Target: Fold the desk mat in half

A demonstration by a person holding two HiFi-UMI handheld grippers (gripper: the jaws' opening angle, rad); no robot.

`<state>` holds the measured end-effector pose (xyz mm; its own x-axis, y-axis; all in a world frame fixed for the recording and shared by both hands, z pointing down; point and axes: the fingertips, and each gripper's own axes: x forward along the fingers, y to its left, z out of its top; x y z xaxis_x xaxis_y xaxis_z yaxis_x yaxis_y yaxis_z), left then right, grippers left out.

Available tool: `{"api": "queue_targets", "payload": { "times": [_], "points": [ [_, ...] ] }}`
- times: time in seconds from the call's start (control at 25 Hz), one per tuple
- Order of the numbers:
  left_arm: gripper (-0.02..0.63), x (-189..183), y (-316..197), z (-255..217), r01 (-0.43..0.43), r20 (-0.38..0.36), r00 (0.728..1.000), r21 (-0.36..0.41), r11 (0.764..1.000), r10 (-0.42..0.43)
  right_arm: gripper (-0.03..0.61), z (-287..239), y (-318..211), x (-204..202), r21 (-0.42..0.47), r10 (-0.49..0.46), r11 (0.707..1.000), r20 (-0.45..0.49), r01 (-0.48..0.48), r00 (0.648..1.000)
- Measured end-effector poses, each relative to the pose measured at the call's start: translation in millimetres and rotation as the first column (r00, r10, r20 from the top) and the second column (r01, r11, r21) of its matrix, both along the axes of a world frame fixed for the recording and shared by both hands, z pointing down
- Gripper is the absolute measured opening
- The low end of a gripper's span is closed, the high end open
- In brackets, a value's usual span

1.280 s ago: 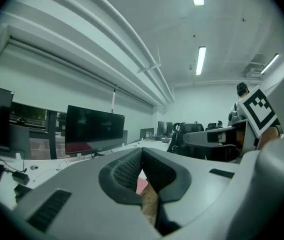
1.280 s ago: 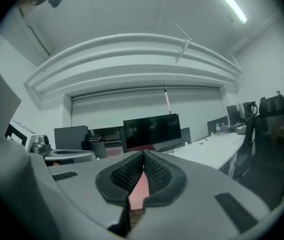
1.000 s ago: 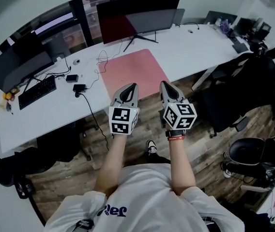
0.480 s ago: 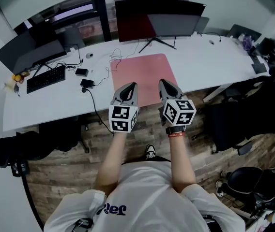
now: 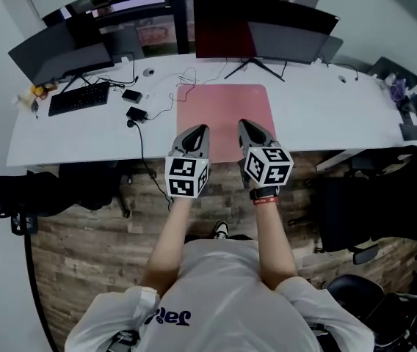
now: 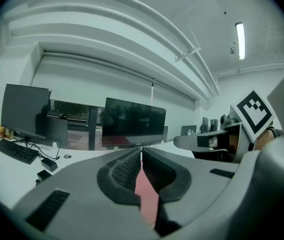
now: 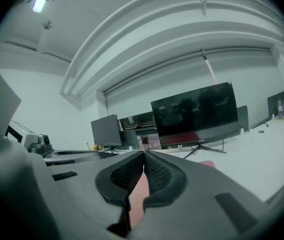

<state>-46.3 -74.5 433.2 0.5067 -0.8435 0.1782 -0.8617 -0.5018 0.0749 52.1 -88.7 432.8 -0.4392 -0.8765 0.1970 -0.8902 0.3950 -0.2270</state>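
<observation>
A pink desk mat [image 5: 223, 116] lies flat on the white desk [image 5: 69, 138], in front of the big dark monitor [image 5: 263, 28]. My left gripper [image 5: 200, 129] hovers over the mat's near left part, shut with nothing in it. My right gripper [image 5: 242, 124] hangs beside it over the mat's near right part, also shut and empty. In the left gripper view the mat [image 6: 147, 194] shows pink through the slit of the closed left gripper [image 6: 141, 154]. The right gripper view shows the same pink mat [image 7: 138, 194] below the closed right gripper [image 7: 143, 156].
A second monitor [image 5: 54, 53], a black keyboard [image 5: 78, 98], power bricks [image 5: 136, 113] and cables lie on the desk's left part. Black office chairs [image 5: 17, 193] stand at both sides on the wood floor. Small items sit at the desk's far right end [image 5: 403, 97].
Both grippers have moved forward from over the floor to over the mat's near edge, still shut. The view has shifted so the desk sits squarer ahead.
</observation>
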Motion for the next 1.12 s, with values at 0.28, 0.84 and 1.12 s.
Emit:
{"api": "queue_targets", "payload": {
  "times": [0.28, 0.84, 1.12],
  "points": [
    [0.021, 11, -2, 38, 0.056, -0.010, 0.998, -0.069, 0.996, -0.056, 0.015, 36, -14, 15, -0.053, -0.052, 0.997, 0.019, 0.053, 0.998],
    [0.135, 28, -18, 128, 0.044, -0.039, 0.998, -0.272, 0.961, -0.056, 0.061, 122, -27, 32, -0.204, -0.047, 0.978, 0.024, 0.051, 0.999],
    [0.173, 35, -16, 173, 0.011, -0.084, 0.995, -0.373, 0.928, -0.045, 0.089, 162, -29, 36, -0.277, -0.029, 0.960, 0.032, 0.037, 0.999]
  ]
}}
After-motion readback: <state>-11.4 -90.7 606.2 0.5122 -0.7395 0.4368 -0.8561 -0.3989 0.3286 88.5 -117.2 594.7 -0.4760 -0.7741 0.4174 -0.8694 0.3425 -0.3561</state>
